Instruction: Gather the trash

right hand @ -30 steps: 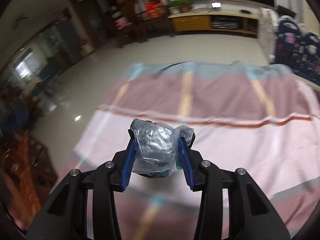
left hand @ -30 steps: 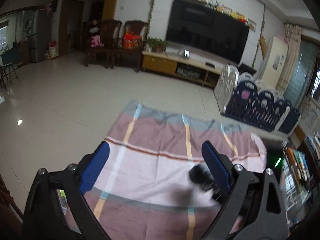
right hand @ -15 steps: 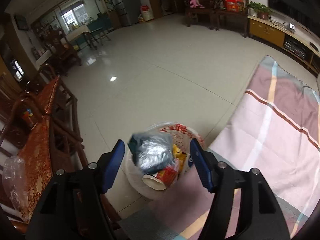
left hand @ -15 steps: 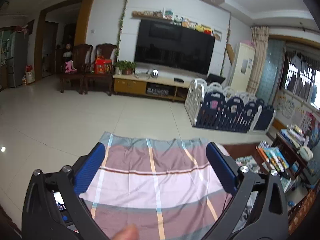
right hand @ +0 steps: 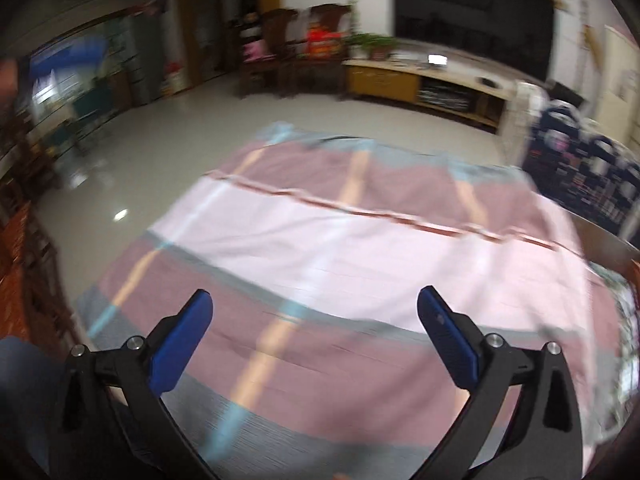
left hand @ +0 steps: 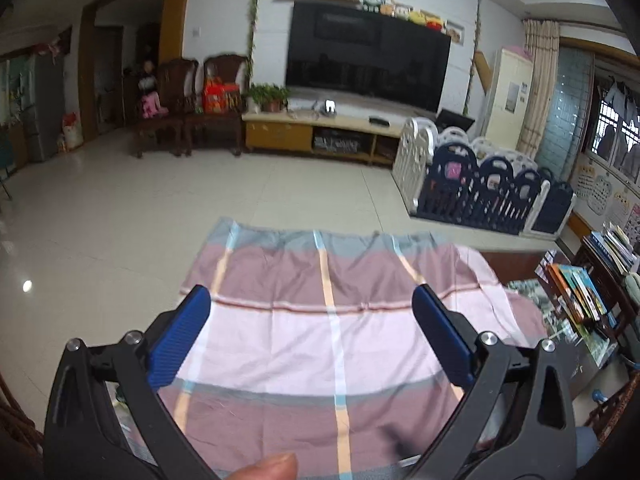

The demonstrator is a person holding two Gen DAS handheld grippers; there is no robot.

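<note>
striped cloth (left hand: 320, 320) bare to its edges | left gripper (left hand: 310, 300) wide apart | right gripper (right hand: 314, 306) opening, empty

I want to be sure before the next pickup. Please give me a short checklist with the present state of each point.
1. Left gripper empty, fingers wide apart: ok.
2. Right gripper empty; its jaws are opening, nothing between them: ok.
3. Trash visible on the striped cloth to pick next: not ok, no piece shows in either view.
4. Right wrist view sharp enough to aim: not ok, it is motion-blurred.
5. Trash bag in view for the drop: cannot tell, neither view shows it.
</note>
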